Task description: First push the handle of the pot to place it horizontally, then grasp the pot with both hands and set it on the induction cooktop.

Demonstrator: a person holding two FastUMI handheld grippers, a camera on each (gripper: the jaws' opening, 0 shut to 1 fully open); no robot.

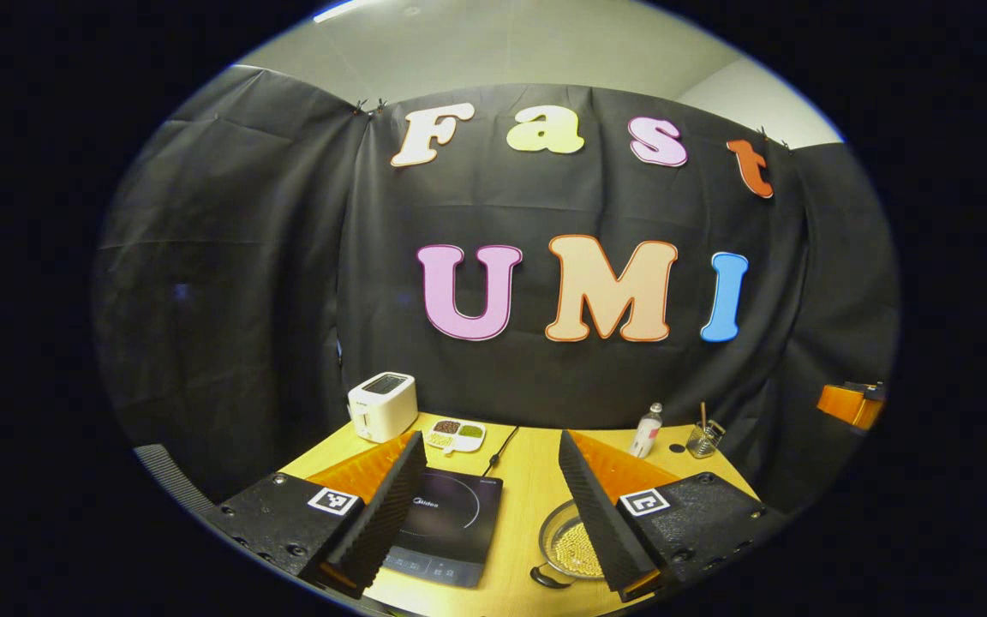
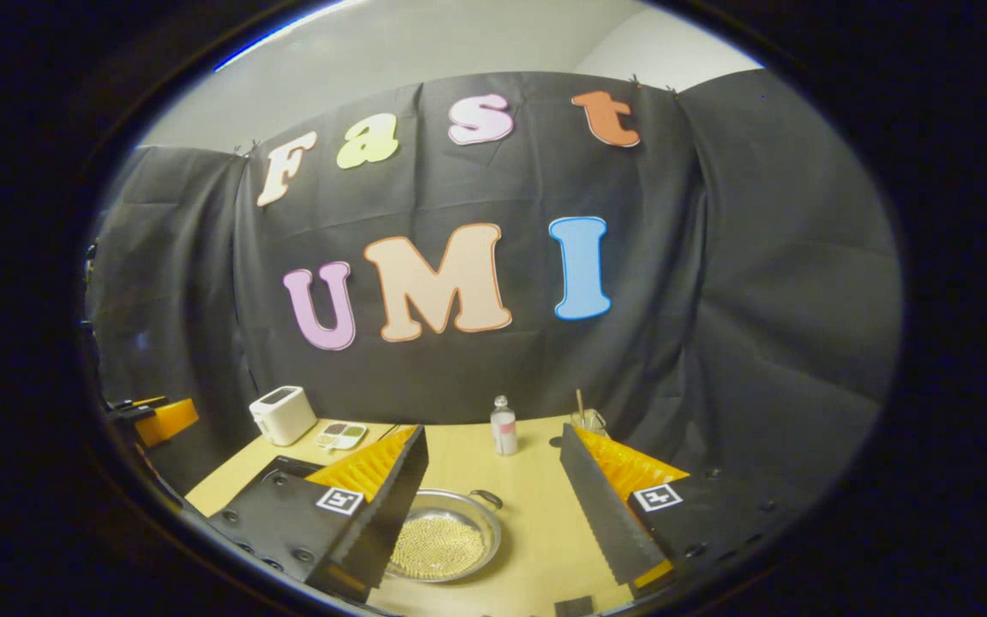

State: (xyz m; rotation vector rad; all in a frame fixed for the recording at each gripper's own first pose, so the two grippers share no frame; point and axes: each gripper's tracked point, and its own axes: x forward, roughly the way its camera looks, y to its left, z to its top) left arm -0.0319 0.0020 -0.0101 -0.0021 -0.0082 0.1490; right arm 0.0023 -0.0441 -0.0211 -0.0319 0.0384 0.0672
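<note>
A shallow metal pot (image 1: 569, 542) holding small pale beads stands on the wooden table (image 1: 528, 488), right of the black induction cooktop (image 1: 446, 523). One dark loop handle (image 1: 549, 577) points toward the near edge. In the right gripper view the pot (image 2: 446, 538) lies low between the fingers, with a loop handle (image 2: 487, 496) at its far right side. My left gripper (image 1: 490, 454) is open above the cooktop and the pot, holding nothing. My right gripper (image 2: 492, 447) is open above the pot, apart from it. The right gripper's finger (image 1: 605, 514) covers part of the pot.
A white toaster (image 1: 382, 404) and a divided dish (image 1: 455, 435) stand at the back left. A small bottle (image 1: 646, 430) and a glass with a stick (image 1: 704, 438) stand at the back right. The cooktop's cable (image 1: 502, 450) runs to the back. The black cloth wall closes in the table.
</note>
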